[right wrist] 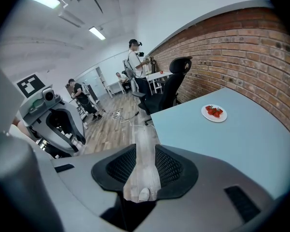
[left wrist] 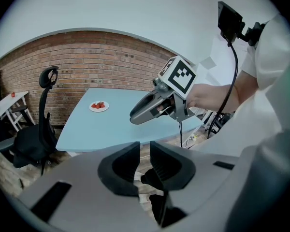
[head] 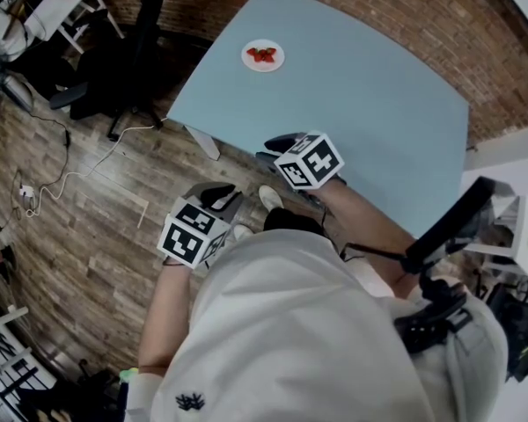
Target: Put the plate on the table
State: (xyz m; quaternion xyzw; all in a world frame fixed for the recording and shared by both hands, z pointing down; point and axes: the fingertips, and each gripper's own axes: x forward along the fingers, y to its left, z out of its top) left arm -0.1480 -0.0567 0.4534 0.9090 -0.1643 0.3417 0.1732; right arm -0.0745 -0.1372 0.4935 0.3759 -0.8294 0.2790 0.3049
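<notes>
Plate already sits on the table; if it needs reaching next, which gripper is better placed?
Right. The right gripper, open and empty, is over the table's near edge, nearer the plate. The left gripper, also open, hangs over the floor, farther back.

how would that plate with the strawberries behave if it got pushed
The plate looks small, flat and shallow, so it would probably slide on the smooth table rather than tip. The strawberries sit loose, so a quick shove might roll them off.
</notes>
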